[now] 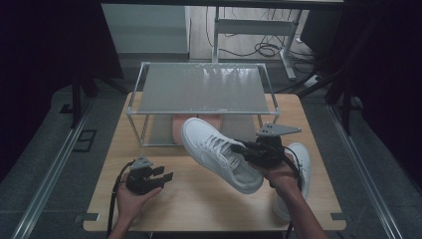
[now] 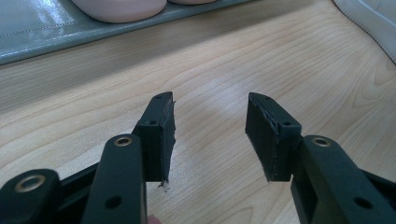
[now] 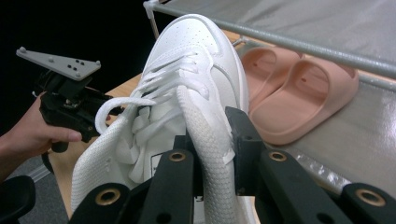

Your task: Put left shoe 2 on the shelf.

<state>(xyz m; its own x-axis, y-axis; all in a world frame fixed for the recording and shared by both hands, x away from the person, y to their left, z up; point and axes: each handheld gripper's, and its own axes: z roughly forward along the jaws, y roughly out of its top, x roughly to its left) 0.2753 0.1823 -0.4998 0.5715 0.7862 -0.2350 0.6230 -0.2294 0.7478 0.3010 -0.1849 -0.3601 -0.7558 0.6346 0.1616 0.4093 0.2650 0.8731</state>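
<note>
A white sneaker (image 1: 216, 152) hangs above the wooden table (image 1: 199, 199), toe toward the rack. My right gripper (image 1: 242, 150) is shut on the sneaker's (image 3: 187, 79) collar edge, with the fabric pinched between its jaws in the right gripper view (image 3: 212, 154). A second white sneaker (image 1: 298, 172) lies on the table under my right hand. My left gripper (image 1: 161, 175) rests low at the table's front left, jaws open and empty (image 2: 210, 133). A pair of pink slippers (image 3: 289, 93) sits on the rack's lower shelf.
A metal-framed shoe rack (image 1: 201, 89) with a grey top shelf stands at the table's far side. Bare wood lies between the two hands. The table edges drop to a dark floor on both sides.
</note>
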